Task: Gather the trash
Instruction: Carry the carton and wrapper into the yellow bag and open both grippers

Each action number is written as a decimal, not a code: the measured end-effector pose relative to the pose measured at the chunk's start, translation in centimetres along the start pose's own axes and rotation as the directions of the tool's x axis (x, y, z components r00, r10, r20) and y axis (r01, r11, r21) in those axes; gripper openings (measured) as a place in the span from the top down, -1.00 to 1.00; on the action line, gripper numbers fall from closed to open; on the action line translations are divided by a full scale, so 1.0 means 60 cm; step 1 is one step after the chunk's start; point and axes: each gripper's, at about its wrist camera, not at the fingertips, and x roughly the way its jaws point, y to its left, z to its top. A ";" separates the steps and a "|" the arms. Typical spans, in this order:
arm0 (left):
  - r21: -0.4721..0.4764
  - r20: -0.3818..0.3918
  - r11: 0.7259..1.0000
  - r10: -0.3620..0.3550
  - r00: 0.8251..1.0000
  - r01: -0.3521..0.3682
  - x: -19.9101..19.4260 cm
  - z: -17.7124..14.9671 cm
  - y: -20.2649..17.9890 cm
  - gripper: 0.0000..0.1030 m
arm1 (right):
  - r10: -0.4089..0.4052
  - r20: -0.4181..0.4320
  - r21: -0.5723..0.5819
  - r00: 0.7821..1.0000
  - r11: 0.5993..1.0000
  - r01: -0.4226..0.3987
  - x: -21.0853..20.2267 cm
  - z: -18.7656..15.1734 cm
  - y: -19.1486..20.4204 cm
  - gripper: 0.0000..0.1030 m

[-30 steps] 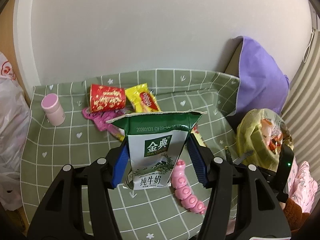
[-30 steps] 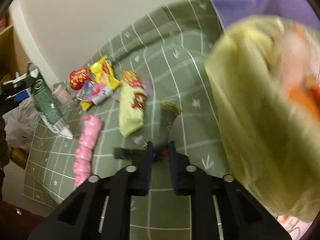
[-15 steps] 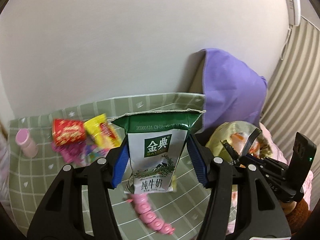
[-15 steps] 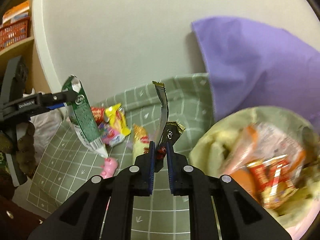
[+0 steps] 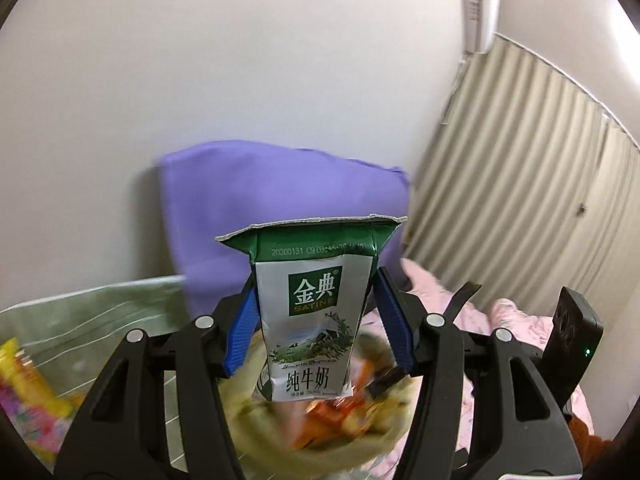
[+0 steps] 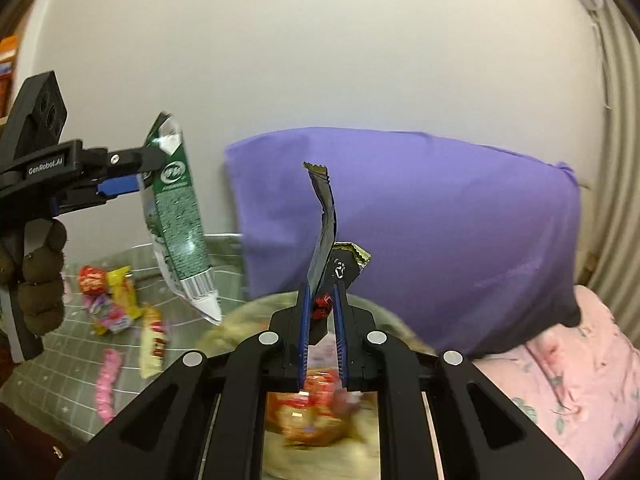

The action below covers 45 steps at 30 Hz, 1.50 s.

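Observation:
My left gripper [image 5: 314,312] is shut on a flattened green and white milk carton [image 5: 314,320] and holds it in the air over the open yellow trash bag [image 5: 320,440]. The carton also shows in the right wrist view [image 6: 180,220], with the left gripper [image 6: 120,176] beside it. My right gripper [image 6: 322,304] is shut on a dark snack wrapper [image 6: 326,232] that stands up between the pads, above the trash bag [image 6: 316,412], which is full of wrappers.
More trash lies on the green checked cloth [image 6: 60,380]: a red packet [image 6: 91,280], a yellow packet [image 6: 124,288], a pale yellow bag [image 6: 154,340] and a pink piece [image 6: 107,380]. A purple pillow [image 6: 420,232] leans on the wall. Pink bedding [image 6: 568,380] lies at the right.
Both grippers have lifted and swung right from the cloth to above the trash bag, still holding the carton and the wrapper.

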 end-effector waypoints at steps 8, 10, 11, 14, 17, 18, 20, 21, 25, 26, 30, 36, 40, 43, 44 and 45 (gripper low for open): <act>0.037 -0.191 0.999 -0.008 0.981 0.015 0.158 -0.113 -0.022 -0.01 | 0.003 -0.046 0.045 0.999 0.999 -0.001 0.031 -0.022 -0.055 0.76; 0.043 -0.231 0.999 -0.002 0.973 0.013 0.171 -0.135 -0.020 0.00 | 0.030 -0.086 0.045 0.996 0.999 -0.026 0.059 -0.041 -0.056 0.76; 0.061 -0.246 0.998 0.007 0.969 0.009 0.176 -0.145 -0.022 0.00 | 0.043 -0.099 0.046 0.994 0.998 -0.039 0.069 -0.048 -0.055 0.76; 0.096 -0.317 0.995 0.045 0.947 -0.016 0.197 -0.176 -0.019 0.01 | 0.079 -0.151 0.031 0.985 0.997 -0.075 0.103 -0.073 -0.048 0.76; 0.062 -0.388 0.997 0.067 0.919 -0.046 0.218 -0.201 0.000 0.01 | 0.107 -0.188 0.029 0.976 0.994 -0.104 0.125 -0.093 -0.044 0.76; 0.043 -0.401 0.998 0.065 0.914 -0.052 0.221 -0.209 0.007 0.02 | 0.111 -0.201 0.029 0.973 0.994 -0.108 0.130 -0.099 -0.044 0.76; 0.040 -0.407 0.998 0.062 0.911 -0.050 0.220 -0.217 0.007 0.02 | 0.122 -0.222 0.036 0.967 0.992 -0.117 0.138 -0.108 -0.047 0.76; 0.050 -0.411 0.998 0.063 0.910 -0.047 0.220 -0.219 0.003 0.02 | 0.127 -0.233 0.037 0.964 0.992 -0.122 0.142 -0.113 -0.047 0.76; 0.043 -0.452 0.998 0.061 0.890 -0.047 0.223 -0.220 -0.001 0.03 | 0.133 -0.265 0.023 0.955 0.991 -0.132 0.145 -0.130 -0.038 0.76; 0.030 -0.465 0.998 0.056 0.884 -0.048 0.221 -0.226 -0.003 0.04 | 0.131 -0.265 0.021 0.955 0.991 -0.130 0.143 -0.132 -0.037 0.76; 0.047 -0.490 0.997 0.076 0.868 -0.061 0.210 -0.231 -0.010 0.48 | 0.121 -0.261 0.030 0.958 0.993 -0.117 0.140 -0.133 -0.041 0.76; 0.012 -0.419 0.995 0.092 0.903 -0.096 0.198 -0.206 0.006 0.48 | 0.105 -0.265 0.043 0.959 0.994 -0.097 0.150 -0.125 -0.047 0.76; 0.017 -0.375 0.995 0.094 0.922 -0.095 0.172 -0.180 0.003 0.37 | 0.114 -0.278 0.045 0.954 0.993 -0.106 0.154 -0.124 -0.044 0.76; 0.021 -0.355 0.994 0.104 0.929 -0.103 0.141 -0.176 0.002 0.29 | 0.147 -0.286 0.058 0.947 0.989 -0.136 0.153 -0.126 -0.038 0.75; 0.015 -0.352 0.994 0.105 0.930 -0.107 0.131 -0.175 0.005 0.25 | 0.150 -0.289 0.058 0.946 0.989 -0.139 0.152 -0.126 -0.035 0.75; 0.012 -0.348 0.994 0.110 0.931 -0.113 0.123 -0.174 0.007 0.19 | 0.135 -0.284 0.052 0.949 0.991 -0.125 0.149 -0.126 -0.031 0.74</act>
